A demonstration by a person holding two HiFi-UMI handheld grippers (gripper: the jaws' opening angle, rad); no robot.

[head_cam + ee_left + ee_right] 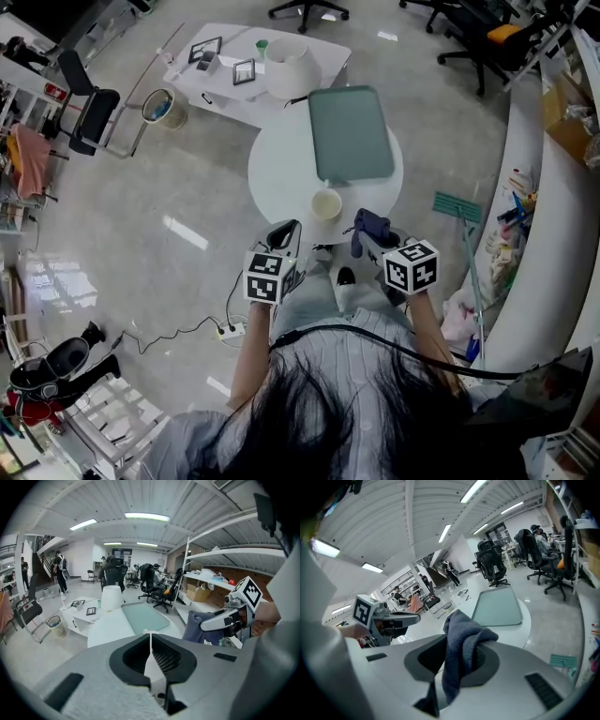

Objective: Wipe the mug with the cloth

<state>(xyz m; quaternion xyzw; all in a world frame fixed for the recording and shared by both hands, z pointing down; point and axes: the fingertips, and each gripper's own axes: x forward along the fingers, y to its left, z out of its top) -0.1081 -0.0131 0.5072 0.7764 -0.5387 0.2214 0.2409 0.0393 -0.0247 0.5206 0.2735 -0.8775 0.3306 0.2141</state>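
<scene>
One cloth [463, 641] in right hand-held gripper [458, 623], mug [326, 203] beyond

Pale grey polished floor [187, 178], glossy with light reflections. Round white table [281, 178] at centre; low white table [228, 96] just beyond it. Wire waste bin [163, 107] beside the low table. Black folding chair [92, 117] on the left; black swivel office chairs [307, 11] further back. Curved white counter [553, 234] along the right side. White power strip [231, 329] with a black cable on the floor. White wall shelves [234, 555]. White ribbed ceiling [140, 498] with long strip lights [146, 516].
</scene>
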